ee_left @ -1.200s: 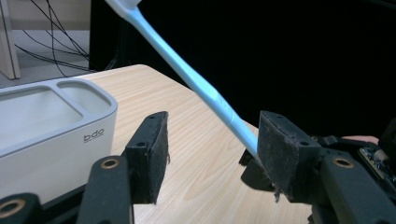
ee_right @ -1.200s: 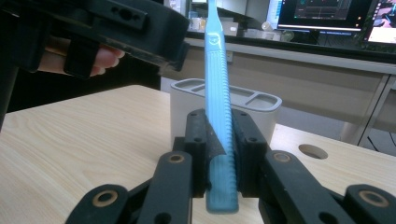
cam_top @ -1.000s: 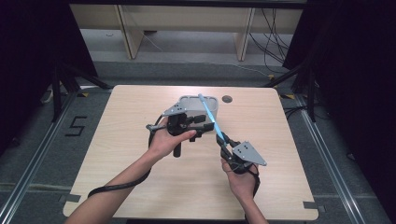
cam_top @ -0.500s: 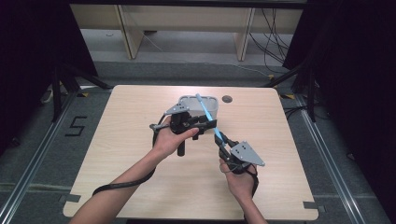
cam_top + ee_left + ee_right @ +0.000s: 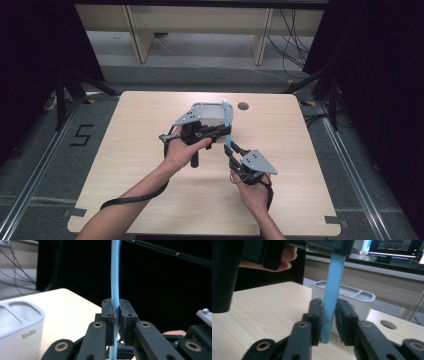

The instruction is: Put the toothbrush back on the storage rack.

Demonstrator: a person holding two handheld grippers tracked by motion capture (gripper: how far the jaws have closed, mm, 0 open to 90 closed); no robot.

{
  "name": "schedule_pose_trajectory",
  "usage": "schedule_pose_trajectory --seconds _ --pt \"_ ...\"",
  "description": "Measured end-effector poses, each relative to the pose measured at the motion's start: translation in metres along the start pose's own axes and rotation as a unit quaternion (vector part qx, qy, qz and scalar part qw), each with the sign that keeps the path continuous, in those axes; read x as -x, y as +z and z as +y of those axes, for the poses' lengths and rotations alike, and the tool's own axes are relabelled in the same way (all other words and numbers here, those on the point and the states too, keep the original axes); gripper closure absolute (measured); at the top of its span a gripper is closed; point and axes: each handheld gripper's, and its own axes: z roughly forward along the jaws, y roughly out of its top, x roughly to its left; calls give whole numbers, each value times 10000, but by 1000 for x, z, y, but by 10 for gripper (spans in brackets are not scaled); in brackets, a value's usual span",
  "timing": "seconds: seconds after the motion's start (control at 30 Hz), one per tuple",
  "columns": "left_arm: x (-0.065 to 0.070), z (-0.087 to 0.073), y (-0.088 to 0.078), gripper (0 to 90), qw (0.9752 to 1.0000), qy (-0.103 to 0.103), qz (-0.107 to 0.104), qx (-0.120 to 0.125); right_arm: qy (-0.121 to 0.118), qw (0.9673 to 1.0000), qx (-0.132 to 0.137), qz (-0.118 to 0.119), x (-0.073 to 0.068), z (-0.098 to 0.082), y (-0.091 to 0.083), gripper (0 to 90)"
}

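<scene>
Pinching the thin light-blue plastic strip with a toothed edge (image 5: 115, 277), the left gripper (image 5: 220, 131) has just squeezed shut. The right gripper (image 5: 231, 148) has just loosened around its near end, above the table's middle.

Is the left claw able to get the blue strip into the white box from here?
Probably yes. The left claw grips the blue strip, the white box stands close beside it, and nothing lies between.

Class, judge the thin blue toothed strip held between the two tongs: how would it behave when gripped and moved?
The blue strip bows slightly above the left tongs, so it is probably bendy. Being thin, it is likely light. Its toothed edge may resist slipping in the right tongs, which hold it loosely.
</scene>
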Motion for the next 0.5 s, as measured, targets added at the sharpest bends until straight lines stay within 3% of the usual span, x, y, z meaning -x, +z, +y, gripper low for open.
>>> schedule_pose_trajectory --seconds 0.03,0.07,0.17,0.2,0.27,0.37,0.5 --pt "1 1 -1 832 10000 52 40 8 -46 9999 24 -104 -1 0 1 662" --pt "1 1 -2 833 9999 126 104 10 104 9998 -155 33 -3 1 0 634" --pt "1 3 -4 833 9995 246 207 28 -58 9999 -96 -39 -1 1 1 551" --pt "0 5 -5 833 9983 459 338 88 -42 9998 -176 -65 -1 1 0 533" --pt "0 5 -7 833 9977 524 432 88 -59 9998 -196 -71 0 0 0 521" --pt "0 6 -12 832 9943 766 729 145 -85 9995 -293 -33 1 -2 -3 486" --pt "-4 6 -17 832 9915 924 900 170 -94 9990 -444 -54 3 -5 -9 471"
